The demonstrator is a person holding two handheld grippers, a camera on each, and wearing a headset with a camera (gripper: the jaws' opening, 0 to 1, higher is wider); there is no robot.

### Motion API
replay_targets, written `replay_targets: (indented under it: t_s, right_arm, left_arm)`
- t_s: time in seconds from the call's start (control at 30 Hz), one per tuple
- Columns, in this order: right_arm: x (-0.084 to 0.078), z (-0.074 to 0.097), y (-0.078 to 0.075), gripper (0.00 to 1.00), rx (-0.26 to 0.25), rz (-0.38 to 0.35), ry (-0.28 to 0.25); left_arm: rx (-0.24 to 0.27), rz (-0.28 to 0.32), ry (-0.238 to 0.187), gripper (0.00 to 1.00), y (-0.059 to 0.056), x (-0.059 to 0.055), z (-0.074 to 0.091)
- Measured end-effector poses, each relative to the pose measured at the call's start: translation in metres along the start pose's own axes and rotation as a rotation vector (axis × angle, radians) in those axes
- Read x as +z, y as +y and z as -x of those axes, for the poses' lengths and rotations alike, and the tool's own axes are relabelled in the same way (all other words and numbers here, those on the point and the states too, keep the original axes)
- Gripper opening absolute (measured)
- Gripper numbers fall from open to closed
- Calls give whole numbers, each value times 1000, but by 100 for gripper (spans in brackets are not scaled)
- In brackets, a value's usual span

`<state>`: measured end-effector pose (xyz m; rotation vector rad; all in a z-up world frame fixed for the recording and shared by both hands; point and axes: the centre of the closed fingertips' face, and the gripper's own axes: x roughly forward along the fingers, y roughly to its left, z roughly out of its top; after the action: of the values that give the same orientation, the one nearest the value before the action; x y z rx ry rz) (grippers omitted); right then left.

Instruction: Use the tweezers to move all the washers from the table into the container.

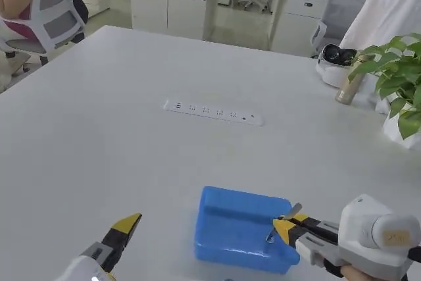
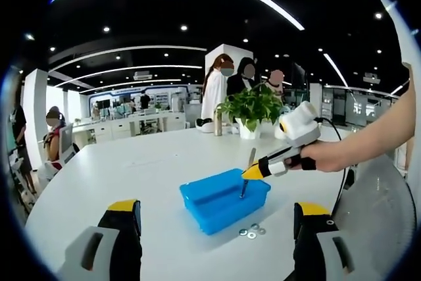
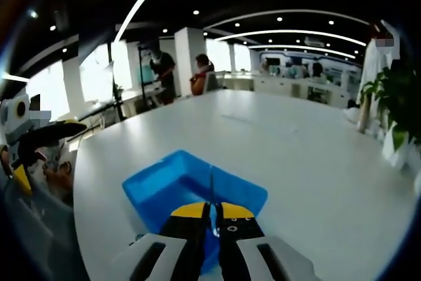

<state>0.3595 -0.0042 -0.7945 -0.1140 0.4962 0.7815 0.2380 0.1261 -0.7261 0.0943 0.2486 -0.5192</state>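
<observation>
blue container (image 1: 227, 225) | right hand-held gripper (image 1: 283, 227) pinching tweezers (image 1: 295, 209), tips seemingly inside, blurred | left hand-held gripper (image 2: 217, 207) spread

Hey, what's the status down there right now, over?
Left gripper open, hovering. Right gripper shut on tweezers, tips down in container. A few washers on table beside it. Path clear.

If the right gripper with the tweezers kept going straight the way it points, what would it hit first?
Most likely the blue plastic container: the thin metal tweezers held in the right gripper point down into its open top, so their tips should reach its floor first.
</observation>
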Motion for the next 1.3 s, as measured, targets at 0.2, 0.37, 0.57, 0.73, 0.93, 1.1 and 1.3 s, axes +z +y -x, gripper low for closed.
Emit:
replay_targets:
  t_s: [0.2, 0.37, 0.57, 0.73, 0.93, 1.1, 1.3]
  right_arm:
    - [34, 23, 25, 2, 42, 8, -104]
    - [62, 42, 44, 2, 82, 12, -180]
    - [69, 57, 77, 2, 188, -24, -203]
    - [34, 54, 93, 2, 229, -40, -110]
    - [-19, 38, 87, 2, 216, -143, 17]
    - [-34, 32, 87, 2, 209, -156, 44]
    - [-37, 32, 87, 2, 200, -185, 37]
  left_arm:
    - [8, 70, -17, 96, 7, 0, 2]
    - [8, 103, -23, 94, 8, 0, 3]
    - [25, 96, -25, 94, 11, 0, 4]
    - [23, 107, -13, 93, 11, -2, 3]
    - [20, 110, 2, 93, 11, -5, 2]
    - [10, 111, 12, 93, 9, -7, 2]
    - [-1, 128, 14, 93, 8, -8, 1]
